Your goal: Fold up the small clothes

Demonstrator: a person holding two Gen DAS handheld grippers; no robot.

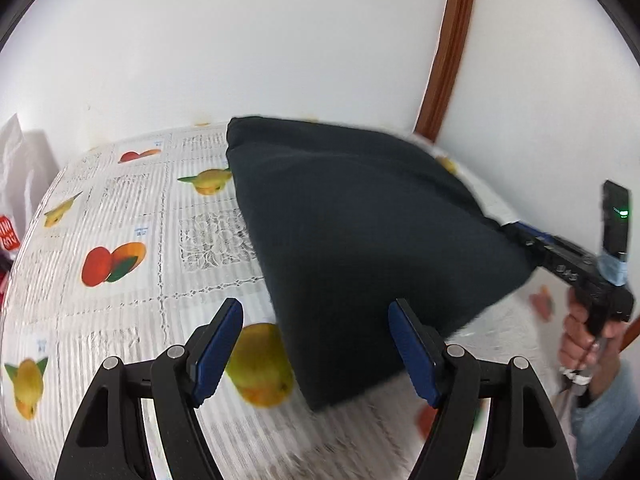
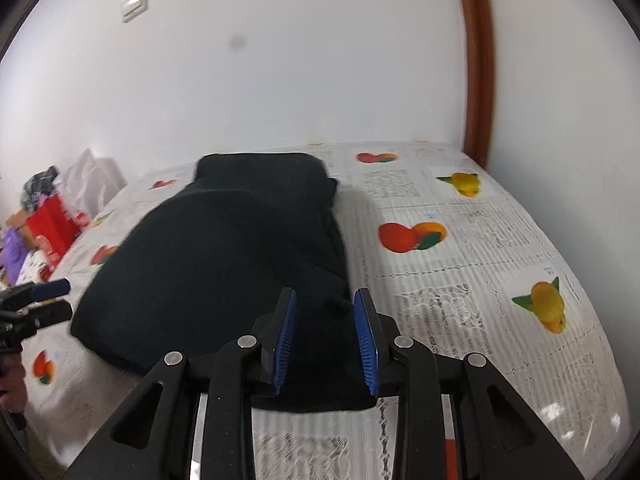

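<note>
One dark garment [image 2: 224,256], soft, light, limp, part-folded on desk [image 2: 480,264].
Left tongs [image 1: 316,350] wide, empty; right tongs [image 2: 326,334] narrow, straddling near corner, unclamped. Grip hems.

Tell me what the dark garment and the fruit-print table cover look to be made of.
Dark garment: soft matte knit or fleece-like fabric, probably; it drapes in rounded folds with no shine. Table cover: likely glossy plastic or vinyl printed with fruit and a lace pattern; bright glare spots show near its front edge.
</note>
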